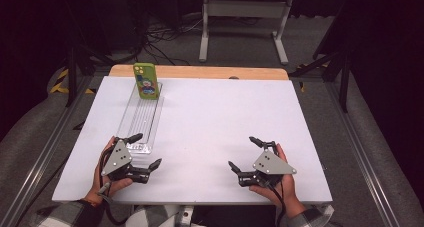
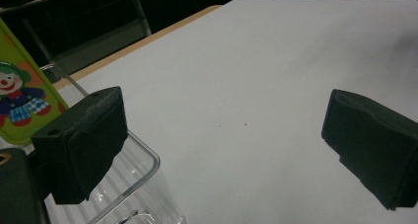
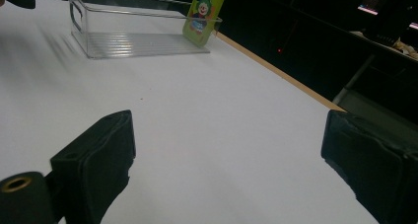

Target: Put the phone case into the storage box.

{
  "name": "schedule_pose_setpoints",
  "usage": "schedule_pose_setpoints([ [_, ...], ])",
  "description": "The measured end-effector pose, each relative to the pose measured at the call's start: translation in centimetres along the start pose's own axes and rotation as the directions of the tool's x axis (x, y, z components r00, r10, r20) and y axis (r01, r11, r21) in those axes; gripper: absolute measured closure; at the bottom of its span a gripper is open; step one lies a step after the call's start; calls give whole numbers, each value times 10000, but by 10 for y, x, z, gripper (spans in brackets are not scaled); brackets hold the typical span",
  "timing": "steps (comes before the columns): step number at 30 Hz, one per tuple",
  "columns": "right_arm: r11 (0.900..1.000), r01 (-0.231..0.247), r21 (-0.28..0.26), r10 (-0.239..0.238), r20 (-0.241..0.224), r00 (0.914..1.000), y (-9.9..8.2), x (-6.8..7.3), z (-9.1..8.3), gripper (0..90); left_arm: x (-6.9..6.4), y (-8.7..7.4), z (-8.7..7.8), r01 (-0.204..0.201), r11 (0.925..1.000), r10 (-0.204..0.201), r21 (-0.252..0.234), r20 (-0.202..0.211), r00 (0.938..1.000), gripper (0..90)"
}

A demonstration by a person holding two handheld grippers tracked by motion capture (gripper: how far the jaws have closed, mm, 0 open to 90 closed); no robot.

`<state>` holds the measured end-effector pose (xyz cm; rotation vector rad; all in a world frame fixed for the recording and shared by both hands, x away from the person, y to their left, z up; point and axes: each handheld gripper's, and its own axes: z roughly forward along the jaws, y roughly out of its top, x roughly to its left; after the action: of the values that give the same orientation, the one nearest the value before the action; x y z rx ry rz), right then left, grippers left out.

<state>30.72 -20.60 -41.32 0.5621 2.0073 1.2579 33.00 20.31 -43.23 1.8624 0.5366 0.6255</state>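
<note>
In the high view, the left gripper [image 1: 145, 151] and right gripper [image 1: 244, 152] rest low on the white table [image 1: 215, 122], jaws spread and empty. A green phone case [image 1: 146, 80] leans upright at the far end of a clear tray [image 1: 141, 118].

The left gripper view has the tray's rim just beside the left jaw.

In the right gripper view, the tray lies well apart
</note>
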Motion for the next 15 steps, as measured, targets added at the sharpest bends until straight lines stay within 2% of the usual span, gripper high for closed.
schedule_pose_setpoints([
  [3, 10000, -38, 91, 37, 64, 10000, -1, 0, 1, 72, 0, 0, 0, -252, 9997, 252, 78, -29, 9997, 40],
  [13, 9996, -220, 155, 217, 192, 9996, -1, -1, 2, 88, 3, -1, -3, -156, 9999, 155, -24, -116, 9998, 40],
  [14, 9995, -262, 171, 258, 238, 9994, -1, -1, 2, 91, 3, -1, -3, -365, 9993, 366, 74, -169, 9992, 40],
  [15, 9991, -346, 235, 340, 255, 9991, -1, -1, 2, 95, 0, -1, -1, -350, 9993, 352, 95, -196, 9992, 40],
])
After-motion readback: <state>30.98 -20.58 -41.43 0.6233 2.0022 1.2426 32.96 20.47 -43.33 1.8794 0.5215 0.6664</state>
